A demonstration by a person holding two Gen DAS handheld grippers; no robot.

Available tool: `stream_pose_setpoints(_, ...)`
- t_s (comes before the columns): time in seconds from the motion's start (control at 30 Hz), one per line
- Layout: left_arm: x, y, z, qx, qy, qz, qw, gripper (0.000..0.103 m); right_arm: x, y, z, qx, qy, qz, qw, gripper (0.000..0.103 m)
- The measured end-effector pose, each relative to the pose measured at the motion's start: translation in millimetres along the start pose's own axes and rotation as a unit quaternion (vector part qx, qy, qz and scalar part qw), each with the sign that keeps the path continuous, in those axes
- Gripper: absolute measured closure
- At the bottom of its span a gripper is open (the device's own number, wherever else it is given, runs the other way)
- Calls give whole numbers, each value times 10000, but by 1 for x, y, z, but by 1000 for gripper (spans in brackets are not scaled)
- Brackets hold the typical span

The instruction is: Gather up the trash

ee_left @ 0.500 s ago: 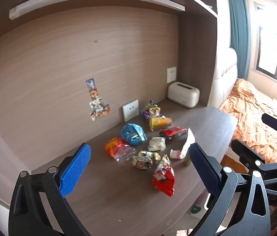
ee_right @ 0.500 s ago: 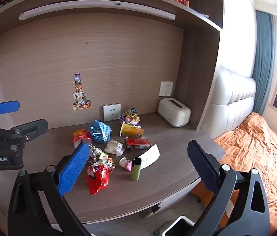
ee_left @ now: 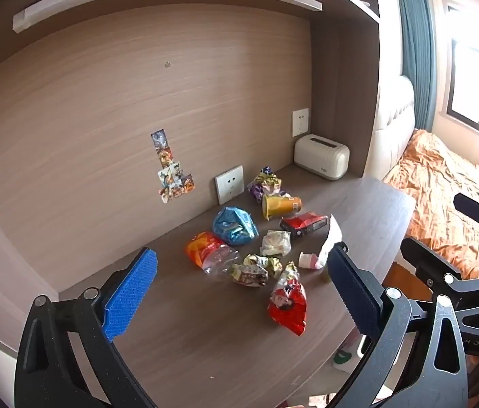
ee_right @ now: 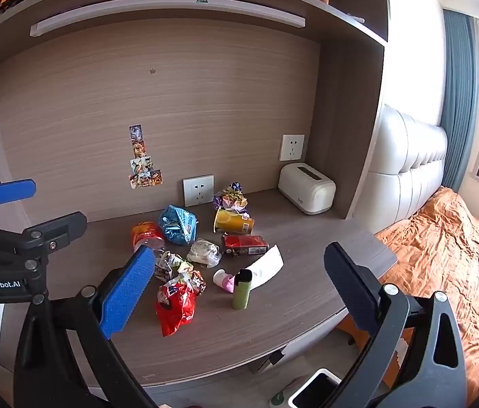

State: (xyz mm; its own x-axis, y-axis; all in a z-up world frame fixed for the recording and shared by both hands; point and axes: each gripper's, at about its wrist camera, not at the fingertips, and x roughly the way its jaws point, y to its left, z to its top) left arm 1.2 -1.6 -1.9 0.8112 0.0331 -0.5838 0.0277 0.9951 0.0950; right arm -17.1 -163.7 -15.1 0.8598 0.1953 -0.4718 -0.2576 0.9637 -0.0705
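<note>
Both grippers are hovering above the near edge of the wooden desk (ee_right: pixel 307 309), neither touching anything. The left gripper (ee_left: pixel 239 292) is holding its blue-padded fingers wide apart and empty; the right gripper (ee_right: pixel 239 282) is doing likewise, jaws spread, nothing between them. The trash is lying in a loose cluster mid-desk: a red snack bag (ee_right: pixel 174 306) nearest the front edge, crumpled foil wrappers (ee_right: pixel 171 265) just behind it, a blue bag (ee_right: pixel 178 226), an orange-labelled crushed plastic bottle (ee_left: pixel 210 255), a tipped yellow cup (ee_right: pixel 232 224), a red carton (ee_right: pixel 244 244), a white crumpled wad (ee_right: pixel 204 252), a white paper slip (ee_right: pixel 266 267), a small pink-and-white cup on its side (ee_right: pixel 224 279), and an upright green cylinder (ee_right: pixel 242 289) (type unclear). A cream toaster (ee_right: pixel 307 188) is sitting apart at the back right corner, presumably not rubbish. A white bin (ee_right: pixel 314 389) is showing on the floor under the desk's front edge, probably the destination, which would explain both tools waiting at that edge. Collection appears not yet begun. The red snack bag is looking like the easiest first pick, being closest and standing clear of its neighbours.
</note>
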Motion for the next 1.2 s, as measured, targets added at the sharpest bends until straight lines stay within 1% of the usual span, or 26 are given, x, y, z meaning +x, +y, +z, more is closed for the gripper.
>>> stream_pose_setpoints(0.23, -1, 5, 2, -84, 13, -132, 9999, 5, 3, -1, 1, 71, 7, -17, 10000, 3)
stream_pose_setpoints(0.5, 0, 3, 2, -61, 5, -245, 9997, 5, 1, -4, 3, 149, 21, -14, 9999, 3)
stream_pose_setpoints(0.83, 1, -1, 5, 72, -27, -207, 9998, 5, 2, -10, 4, 289, -10, -24, 9996, 3)
stream_pose_setpoints(1.2, 4, 2, 5, 74, -39, -202, 9998, 5, 4, -8, 8, 268, 3, -14, 9996, 3)
